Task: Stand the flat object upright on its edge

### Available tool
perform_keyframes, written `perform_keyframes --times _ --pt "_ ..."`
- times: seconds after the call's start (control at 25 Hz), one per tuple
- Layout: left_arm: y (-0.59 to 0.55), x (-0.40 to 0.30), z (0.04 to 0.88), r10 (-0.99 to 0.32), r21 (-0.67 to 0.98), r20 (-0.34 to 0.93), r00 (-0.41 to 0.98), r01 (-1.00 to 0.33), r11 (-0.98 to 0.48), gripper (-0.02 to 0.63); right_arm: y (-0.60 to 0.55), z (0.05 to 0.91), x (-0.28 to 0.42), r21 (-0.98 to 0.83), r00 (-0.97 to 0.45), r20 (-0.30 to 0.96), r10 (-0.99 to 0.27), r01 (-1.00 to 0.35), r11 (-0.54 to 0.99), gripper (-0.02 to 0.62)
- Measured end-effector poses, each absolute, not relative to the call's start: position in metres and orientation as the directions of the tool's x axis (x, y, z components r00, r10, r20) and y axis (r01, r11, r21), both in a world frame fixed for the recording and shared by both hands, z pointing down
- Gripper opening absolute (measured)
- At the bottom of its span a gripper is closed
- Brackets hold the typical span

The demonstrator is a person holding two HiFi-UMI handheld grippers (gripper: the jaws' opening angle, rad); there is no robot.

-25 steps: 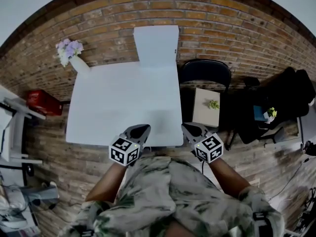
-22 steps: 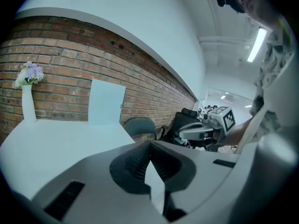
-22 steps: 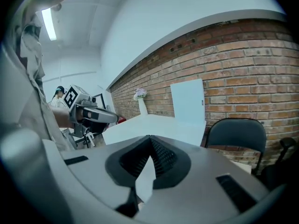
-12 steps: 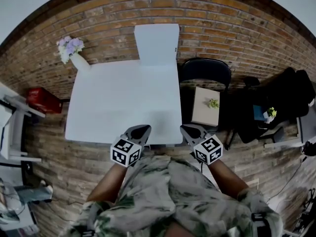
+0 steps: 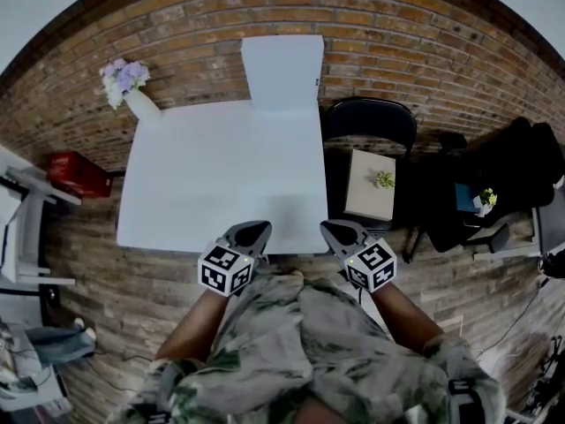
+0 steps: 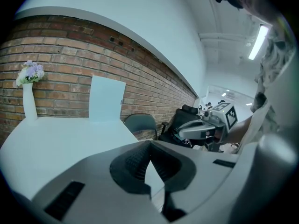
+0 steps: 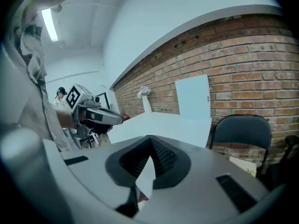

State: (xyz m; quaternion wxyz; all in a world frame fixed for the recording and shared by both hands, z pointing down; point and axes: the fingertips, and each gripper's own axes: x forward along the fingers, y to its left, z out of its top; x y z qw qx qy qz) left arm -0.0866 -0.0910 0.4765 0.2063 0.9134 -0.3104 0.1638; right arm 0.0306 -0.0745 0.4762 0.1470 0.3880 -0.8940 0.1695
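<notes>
A white flat board stands upright at the far edge of the white table, leaning against the brick wall; it also shows in the left gripper view and the right gripper view. My left gripper is at the table's near edge, shut with nothing between its jaws. My right gripper is beside it just off the table's near right corner, also shut and empty. Both are far from the board.
A white vase of purple flowers stands at the table's far left corner. A black chair and a small beige box with a plant are right of the table. A red case lies on the floor to the left.
</notes>
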Motion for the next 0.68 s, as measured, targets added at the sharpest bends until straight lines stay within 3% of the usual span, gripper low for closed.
perform_keyframes --times 0.68 --pt "-0.106 -0.079 0.491 -0.496 0.290 0.449 0.743 -0.646 -0.706 0.024 -0.101 0.491 0.027 -0.217 -0.681 0.386 -0.622 -0.722 0.657 0.020"
